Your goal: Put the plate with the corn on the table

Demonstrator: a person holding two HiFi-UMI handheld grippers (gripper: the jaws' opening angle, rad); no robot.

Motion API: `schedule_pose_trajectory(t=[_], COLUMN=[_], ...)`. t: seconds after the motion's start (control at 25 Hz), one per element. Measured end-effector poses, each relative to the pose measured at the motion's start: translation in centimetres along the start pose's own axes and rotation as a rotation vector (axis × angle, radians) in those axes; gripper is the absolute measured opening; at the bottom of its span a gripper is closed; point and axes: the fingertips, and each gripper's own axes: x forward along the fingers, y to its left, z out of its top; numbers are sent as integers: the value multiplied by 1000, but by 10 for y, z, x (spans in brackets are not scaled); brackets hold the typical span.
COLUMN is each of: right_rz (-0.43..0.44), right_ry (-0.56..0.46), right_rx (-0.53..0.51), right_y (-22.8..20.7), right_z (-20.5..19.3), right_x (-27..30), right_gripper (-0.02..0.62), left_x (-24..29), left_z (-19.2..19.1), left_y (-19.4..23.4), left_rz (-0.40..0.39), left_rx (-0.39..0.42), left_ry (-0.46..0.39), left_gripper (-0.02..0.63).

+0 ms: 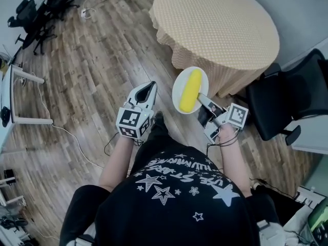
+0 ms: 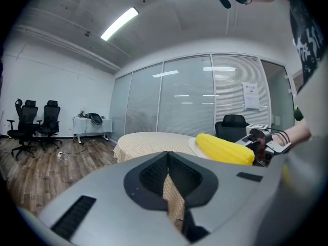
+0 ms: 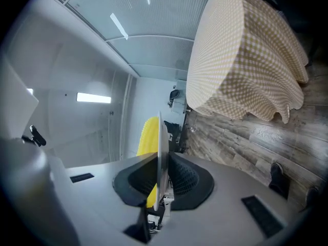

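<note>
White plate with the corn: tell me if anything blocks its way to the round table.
Nothing visible does. The white round plate, carrying the yellow corn cob and clamped in the right gripper, hangs beside the beige-clothed round table, whose top shows bare. The black office chair stands off to the side.

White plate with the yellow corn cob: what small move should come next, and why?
Probably carry the white plate forward, level, toward the round table with the beige checked cloth. The right gripper is shut on its rim, the yellow corn cob lies on top, and it hangs over the wooden floor, short of the table.
</note>
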Motion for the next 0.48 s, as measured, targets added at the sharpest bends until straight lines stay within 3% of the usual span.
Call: schedule_pose_trajectory(t=[0.48], right_rz=[23], right_ry=[-17], right_rx=[2], right_y=[3], right_z=[55], right_x=[112], right_gripper=[52], left_x=[67], left_z=[32], left_y=[90], left_rz=[-50], left_rx=[13], left_ry=[3], left_gripper=[8])
